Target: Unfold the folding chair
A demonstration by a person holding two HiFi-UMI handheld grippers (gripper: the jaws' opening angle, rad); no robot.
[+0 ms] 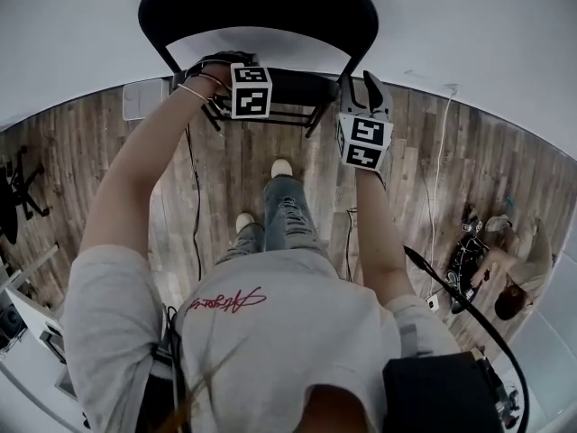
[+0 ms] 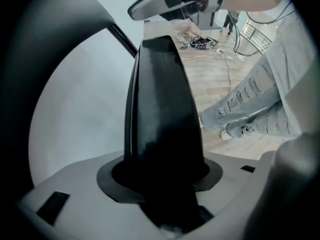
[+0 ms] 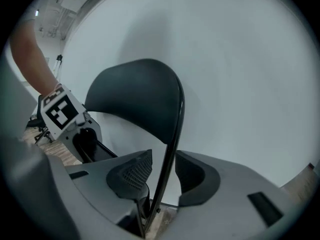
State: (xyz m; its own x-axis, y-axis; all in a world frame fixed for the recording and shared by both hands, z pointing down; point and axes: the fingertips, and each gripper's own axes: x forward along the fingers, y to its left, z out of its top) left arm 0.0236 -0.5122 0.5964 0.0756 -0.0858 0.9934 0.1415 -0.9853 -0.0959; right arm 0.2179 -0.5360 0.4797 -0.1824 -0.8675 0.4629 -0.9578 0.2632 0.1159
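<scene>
Against the white wall [image 1: 487,25], on the wood-plank floor [image 1: 171,188], the black metal folding chair [image 1: 257,3] stands upright and not yet opened. Its flat black seat panel [image 2: 160,109] is tipped up close to the frame. We hold the left tool [image 2: 165,194] pointing down over the seat's upper edge, and its jaws are clamped on that panel, which fills the gap between them. The right tool [image 3: 161,181] is at the chair's right side with its jaws apart. The thin black frame tube [image 3: 174,134] runs up between them with space on either side, so neither pad touches it. Above it curves the black backrest [image 3: 135,94]. Our pale shoes [image 1: 281,167] stand just in front of the chair.
</scene>
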